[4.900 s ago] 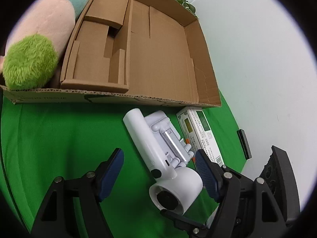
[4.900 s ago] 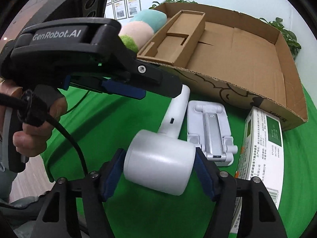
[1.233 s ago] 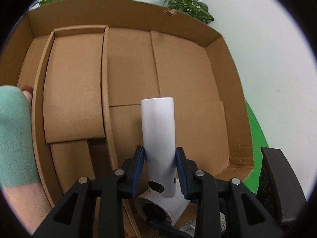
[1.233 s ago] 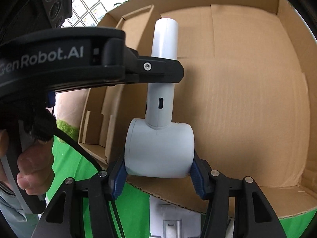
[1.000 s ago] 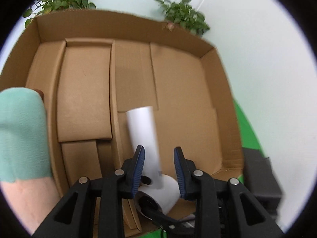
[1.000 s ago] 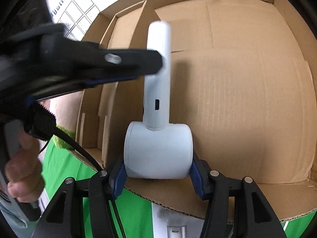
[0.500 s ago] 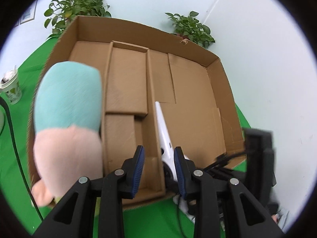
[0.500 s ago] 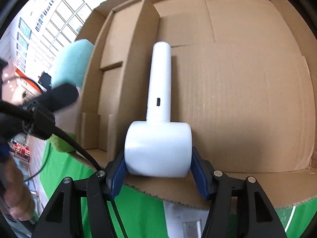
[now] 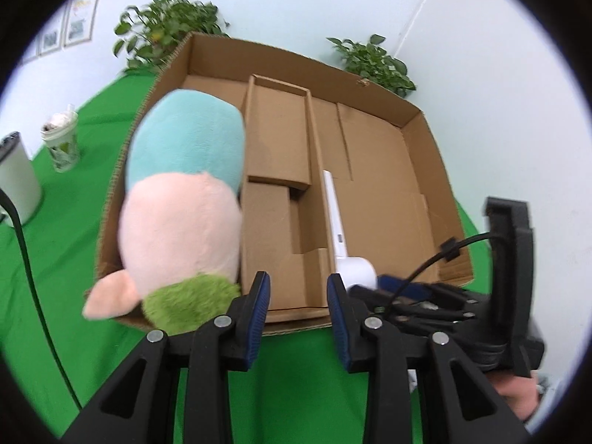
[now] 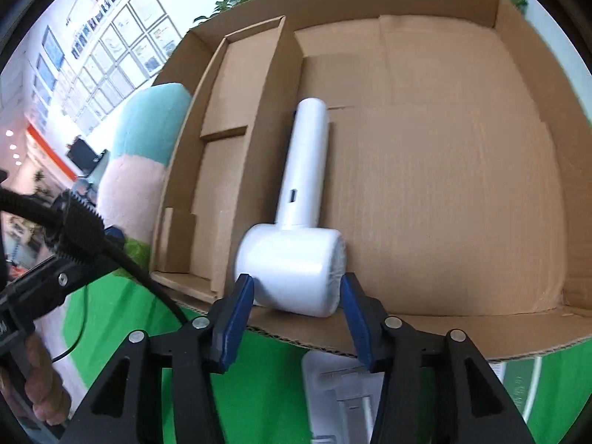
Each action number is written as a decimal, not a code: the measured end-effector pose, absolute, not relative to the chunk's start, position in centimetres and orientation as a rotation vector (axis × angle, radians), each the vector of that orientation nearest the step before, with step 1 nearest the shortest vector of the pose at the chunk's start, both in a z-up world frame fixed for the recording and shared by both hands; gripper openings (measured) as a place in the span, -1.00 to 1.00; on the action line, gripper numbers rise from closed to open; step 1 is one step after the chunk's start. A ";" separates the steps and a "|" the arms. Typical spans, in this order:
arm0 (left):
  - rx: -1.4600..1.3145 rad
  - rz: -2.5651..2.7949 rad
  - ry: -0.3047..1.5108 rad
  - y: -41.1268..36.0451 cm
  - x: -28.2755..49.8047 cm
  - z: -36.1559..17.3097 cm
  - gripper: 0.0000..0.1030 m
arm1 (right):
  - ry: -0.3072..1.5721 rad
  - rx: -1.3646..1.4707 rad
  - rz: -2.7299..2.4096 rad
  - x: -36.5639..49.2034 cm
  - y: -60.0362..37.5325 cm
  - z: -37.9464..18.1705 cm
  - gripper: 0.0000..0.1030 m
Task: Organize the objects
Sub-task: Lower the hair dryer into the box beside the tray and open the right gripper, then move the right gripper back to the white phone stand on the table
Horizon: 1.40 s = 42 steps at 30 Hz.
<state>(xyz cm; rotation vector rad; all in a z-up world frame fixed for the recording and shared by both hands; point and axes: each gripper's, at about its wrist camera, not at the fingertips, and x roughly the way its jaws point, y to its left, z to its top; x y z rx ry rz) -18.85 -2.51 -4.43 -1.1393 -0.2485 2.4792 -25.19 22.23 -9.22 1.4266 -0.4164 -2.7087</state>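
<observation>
White dryer (image 10: 296, 222) in cardboard box (image 10: 481, 185) betw. parted right tongs (image 10: 298, 309); left tongs (image 9: 298, 296) empty, plush (image 9: 181, 214) beside.

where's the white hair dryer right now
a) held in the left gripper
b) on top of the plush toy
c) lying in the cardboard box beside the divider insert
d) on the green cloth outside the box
c: the white hair dryer lies on the floor of the cardboard box, beside the divider insert, with the right gripper open around its barrel.
</observation>
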 end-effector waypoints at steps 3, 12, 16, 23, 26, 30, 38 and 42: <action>-1.091 2.581 -0.167 -2.1 -17.6 -3.3 -0.19 | -0.382 1.330 -2.812 -22.7 22.5 -7.3 0.50; -0.792 2.831 -0.039 0.4 -12.0 0.5 0.57 | -0.239 1.085 -3.070 -10.8 23.2 -3.0 0.99; -0.772 2.879 0.029 1.4 -10.6 0.7 0.58 | -0.195 0.948 -3.152 -8.6 22.6 -1.2 0.99; -0.800 2.922 0.042 1.9 -9.9 1.0 0.57 | -0.137 0.926 -3.165 -6.6 22.5 -0.1 0.99; -0.808 2.924 0.049 2.0 -9.6 0.7 0.57 | -0.152 0.929 -3.145 -7.3 22.2 -0.8 0.99; -0.810 2.929 0.072 2.3 -9.0 0.3 0.57 | -0.137 0.924 -3.136 -7.4 22.1 -1.2 0.99; -0.767 2.960 0.088 2.0 -8.3 0.2 0.57 | -0.112 0.926 -3.114 -7.3 22.1 -1.5 0.99; -0.757 2.954 0.083 2.0 -8.3 0.3 0.57 | -0.109 0.910 -3.119 -7.0 22.3 -1.5 0.99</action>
